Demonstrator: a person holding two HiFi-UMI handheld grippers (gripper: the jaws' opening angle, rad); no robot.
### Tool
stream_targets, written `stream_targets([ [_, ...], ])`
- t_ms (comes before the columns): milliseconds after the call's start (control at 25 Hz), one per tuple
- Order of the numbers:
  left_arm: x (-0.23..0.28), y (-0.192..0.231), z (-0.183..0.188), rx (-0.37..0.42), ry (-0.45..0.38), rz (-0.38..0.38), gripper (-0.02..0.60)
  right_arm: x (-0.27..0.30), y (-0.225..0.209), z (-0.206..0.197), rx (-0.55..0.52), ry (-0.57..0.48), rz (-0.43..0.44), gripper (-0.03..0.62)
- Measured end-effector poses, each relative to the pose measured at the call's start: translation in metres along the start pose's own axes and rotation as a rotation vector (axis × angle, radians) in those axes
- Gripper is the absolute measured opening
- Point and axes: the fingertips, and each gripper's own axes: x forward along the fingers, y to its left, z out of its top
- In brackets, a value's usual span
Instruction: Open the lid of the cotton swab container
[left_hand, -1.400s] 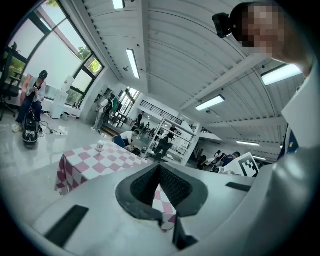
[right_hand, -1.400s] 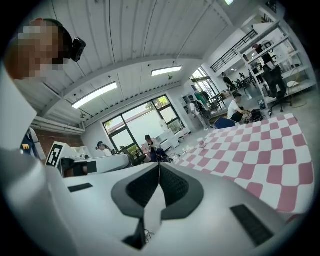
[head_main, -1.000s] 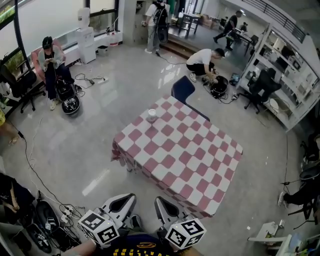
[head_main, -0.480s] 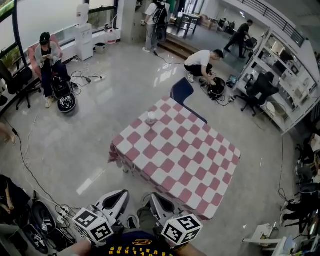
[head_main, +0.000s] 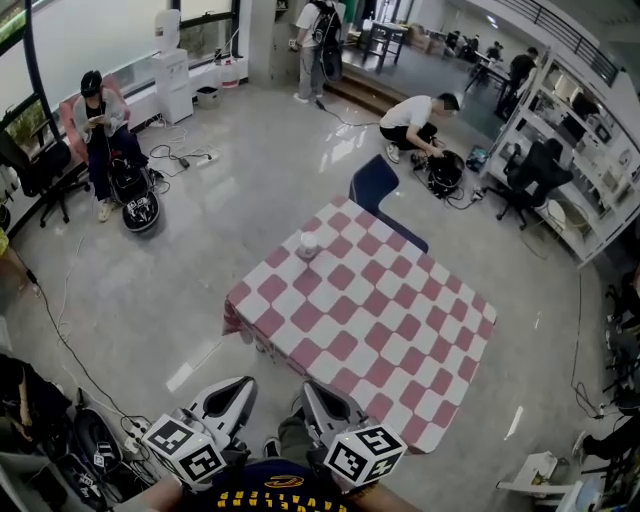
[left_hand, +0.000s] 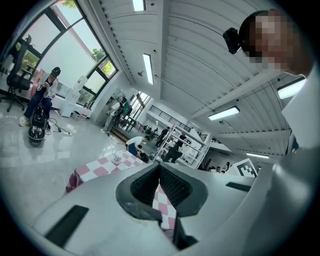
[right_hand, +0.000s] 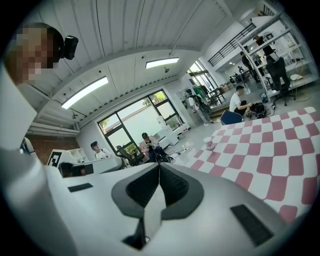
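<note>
Cotton swab container (head_main: 308, 243) sits small and pale on the checked table (head_main: 400, 330), close to its far left edge, up toward the far corner. It looks light and tippy, probably smooth plastic, so brace the body low and take the lid at its rim. Left gripper (head_main: 238, 392) and right gripper (head_main: 318, 396) hang short of the near edge, well apart from it, jaws pressed together on nothing.
</note>
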Motion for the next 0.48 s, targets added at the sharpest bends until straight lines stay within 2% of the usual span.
stream_targets([
  [480,0.120,0.043,0.032,0.051,0.056,0.020,0.003,0.051,-0.099,0.062,0.094,-0.024,-0.037,0.011],
])
